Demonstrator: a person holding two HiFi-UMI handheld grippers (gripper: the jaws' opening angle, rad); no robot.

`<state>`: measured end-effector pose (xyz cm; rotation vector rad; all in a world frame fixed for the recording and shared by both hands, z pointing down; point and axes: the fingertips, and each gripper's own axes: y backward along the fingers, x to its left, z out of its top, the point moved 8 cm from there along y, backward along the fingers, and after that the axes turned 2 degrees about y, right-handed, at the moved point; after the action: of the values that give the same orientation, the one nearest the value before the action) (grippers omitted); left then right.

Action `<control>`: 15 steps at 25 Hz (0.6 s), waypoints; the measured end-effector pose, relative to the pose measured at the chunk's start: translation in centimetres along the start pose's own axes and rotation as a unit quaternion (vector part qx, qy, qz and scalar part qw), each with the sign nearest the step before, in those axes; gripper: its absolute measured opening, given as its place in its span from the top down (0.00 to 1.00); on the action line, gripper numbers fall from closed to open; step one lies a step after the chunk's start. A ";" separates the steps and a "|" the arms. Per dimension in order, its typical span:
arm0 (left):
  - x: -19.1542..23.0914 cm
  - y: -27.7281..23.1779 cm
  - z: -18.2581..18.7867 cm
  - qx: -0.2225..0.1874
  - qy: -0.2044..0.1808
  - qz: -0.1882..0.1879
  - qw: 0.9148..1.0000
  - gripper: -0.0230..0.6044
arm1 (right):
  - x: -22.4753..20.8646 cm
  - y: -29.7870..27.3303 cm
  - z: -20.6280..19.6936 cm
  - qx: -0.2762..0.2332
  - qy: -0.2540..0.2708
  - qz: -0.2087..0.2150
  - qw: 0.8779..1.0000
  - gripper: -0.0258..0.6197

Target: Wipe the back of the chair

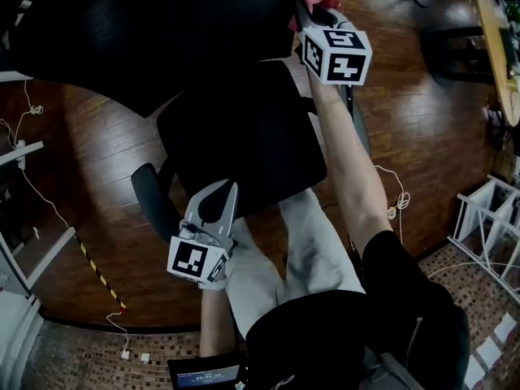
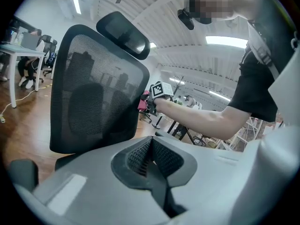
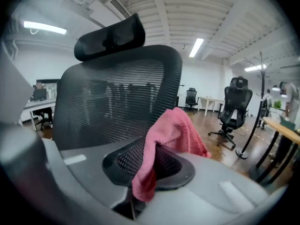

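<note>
Nearest the person, the left gripper (image 1: 218,197) hangs over the front edge of the chair's seat (image 1: 244,136), just beside the armrest (image 1: 153,195). Its own view shows the jaws pressed together with nothing between them. Across the seat, the person's outstretched arm (image 1: 349,161) carries the right gripper (image 1: 313,13) up to the side edge of the chair back (image 1: 138,31). In the right gripper view the jaws are clamped on a pink cloth (image 3: 169,134): one fold droops down over the pads and the rest bunches up in front of the black mesh. From the left gripper view the cloth (image 2: 142,104) sits right at the rim of the chair back (image 2: 93,102), though whether it presses on the mesh cannot be told. The chair back stands upright, and the headrest (image 3: 110,36) sits above its top edge. Behind the chair lies a wooden floor (image 1: 422,128), and well beyond the chair stands another office chair (image 3: 236,106).
</note>
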<state>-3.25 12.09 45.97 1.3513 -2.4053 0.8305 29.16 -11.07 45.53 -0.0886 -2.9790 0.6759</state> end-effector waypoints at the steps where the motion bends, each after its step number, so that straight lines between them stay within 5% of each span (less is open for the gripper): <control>1: 0.1 0.4 0.0 -0.003 0.001 0.003 1.000 0.98 | 0.7 -0.1 0.3 0.001 0.008 -0.005 1.000 0.89; 15: 4.0 8.2 -1.5 -0.039 0.035 0.073 0.996 0.98 | 13.9 -1.7 2.9 -0.018 0.051 0.076 0.996 0.89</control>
<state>-12.38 13.49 46.18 1.1102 -2.4764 0.7958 14.96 -12.74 44.67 -0.3452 -2.9086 0.6115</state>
